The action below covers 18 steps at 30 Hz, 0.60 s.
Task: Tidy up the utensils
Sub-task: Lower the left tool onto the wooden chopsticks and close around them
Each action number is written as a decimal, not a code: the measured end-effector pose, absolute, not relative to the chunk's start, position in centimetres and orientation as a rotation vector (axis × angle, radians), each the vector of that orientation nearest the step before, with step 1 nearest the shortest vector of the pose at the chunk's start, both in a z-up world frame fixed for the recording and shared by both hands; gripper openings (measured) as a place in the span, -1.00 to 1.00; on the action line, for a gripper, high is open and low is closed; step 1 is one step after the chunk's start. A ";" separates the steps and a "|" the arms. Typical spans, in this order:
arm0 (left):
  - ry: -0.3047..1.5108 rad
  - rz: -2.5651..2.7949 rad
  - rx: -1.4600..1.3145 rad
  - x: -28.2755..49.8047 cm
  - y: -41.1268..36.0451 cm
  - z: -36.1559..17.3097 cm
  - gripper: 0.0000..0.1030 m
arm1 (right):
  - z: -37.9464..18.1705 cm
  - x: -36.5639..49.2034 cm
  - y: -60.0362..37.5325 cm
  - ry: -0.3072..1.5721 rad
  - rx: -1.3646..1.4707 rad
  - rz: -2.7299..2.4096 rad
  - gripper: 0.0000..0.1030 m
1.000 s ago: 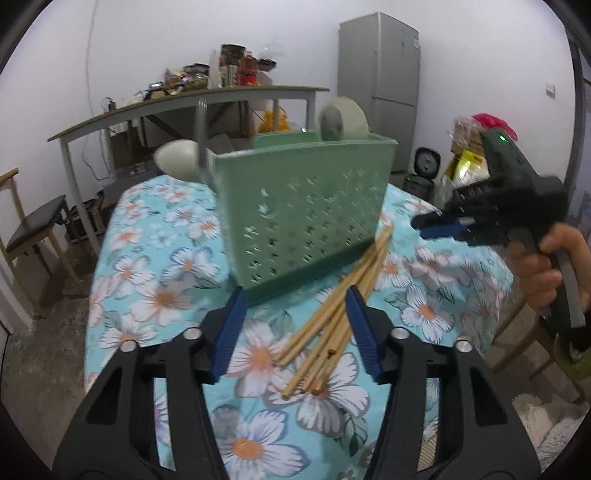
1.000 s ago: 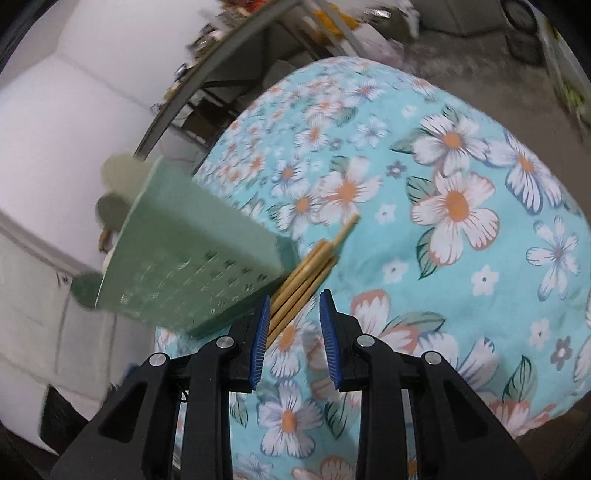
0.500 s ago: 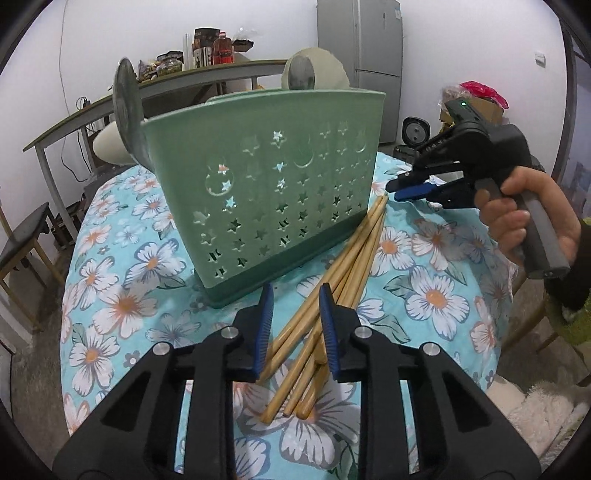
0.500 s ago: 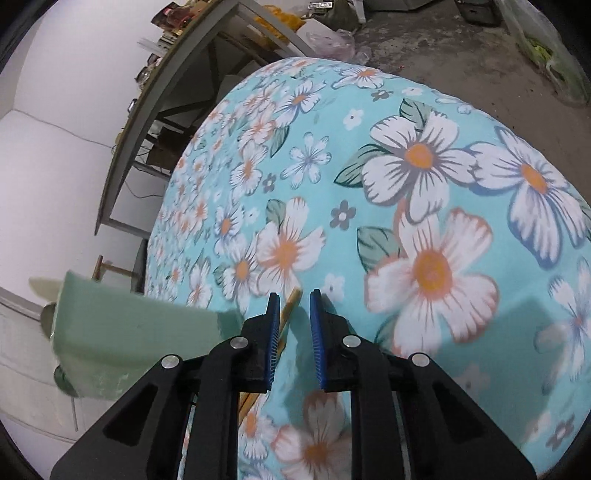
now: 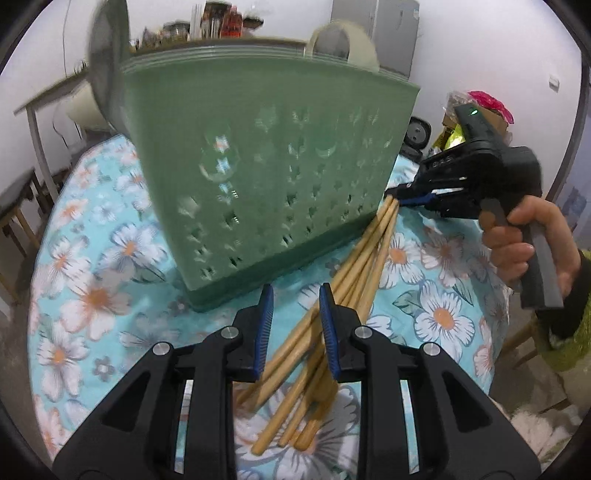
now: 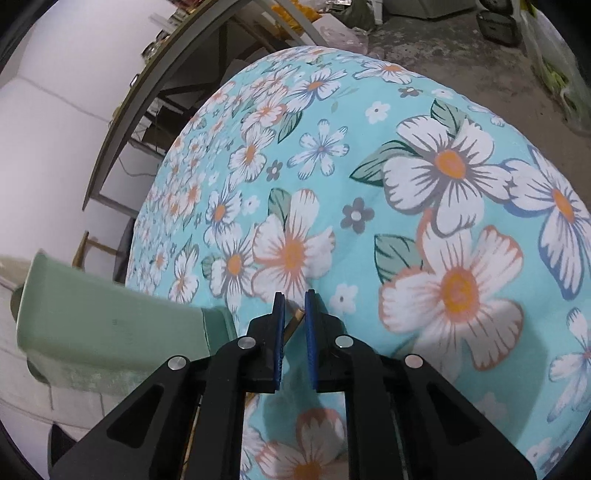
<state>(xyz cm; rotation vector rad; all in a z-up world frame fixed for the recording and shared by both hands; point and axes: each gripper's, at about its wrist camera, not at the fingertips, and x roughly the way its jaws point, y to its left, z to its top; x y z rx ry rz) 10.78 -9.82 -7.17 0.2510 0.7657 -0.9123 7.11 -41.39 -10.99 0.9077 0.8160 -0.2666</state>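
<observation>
Left tongs: my left gripper (image 5: 293,325) has its jaws narrowed around the near part of the chopsticks (image 5: 354,269). Several sticks pass between the blue pads (image 5: 264,332). I cannot tell whether the pads press on them.

Right tongs: my right gripper (image 6: 293,317) has just been closing, and its jaws stand narrow. The far tip of a chopstick (image 6: 297,319) sits between the pads (image 6: 277,339). I cannot tell if they pinch it yet.

Right tongs seen from the left: the black gripper (image 5: 413,194) shows at 3 o'clock, its blue tips at the far ends of the sticks. My hand (image 5: 532,240) grips its grey handle.

Chopsticks: a bundle of bamboo sticks lies on the tablecloth (image 5: 85,280), running from 6 o'clock under my left jaws up toward 2 o'clock. The near ends fan apart; the far ends come together just beside the basket's right corner.

Basket: a green basket (image 5: 266,173) with star-shaped holes stands upright at 12 o'clock, touching the sticks along its lower right edge. From my right tongs its side (image 6: 110,325) shows at 9 o'clock.

Spoons: a metal spoon (image 5: 107,77) and a pale spoon (image 5: 343,46) rise above the basket rim, both blurred.

Tablecloth: turquoise with large white and orange flowers (image 6: 450,288), covering the round table.

Background: a grey fridge (image 5: 376,33) stands at 1 o'clock, a cluttered long table (image 5: 48,96) at 10 o'clock.
</observation>
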 end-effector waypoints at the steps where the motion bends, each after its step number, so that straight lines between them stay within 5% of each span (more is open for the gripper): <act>1: 0.795 -0.921 0.241 11.0 -10.0 -7.5 -0.53 | -11.0 6.8 -41.3 0.819 0.901 -0.265 -0.80; 18: 0.848 -1.015 0.262 9.3 -10.0 -8.0 -0.78 | -10.5 -0.5 -41.1 0.775 0.938 -0.268 -0.80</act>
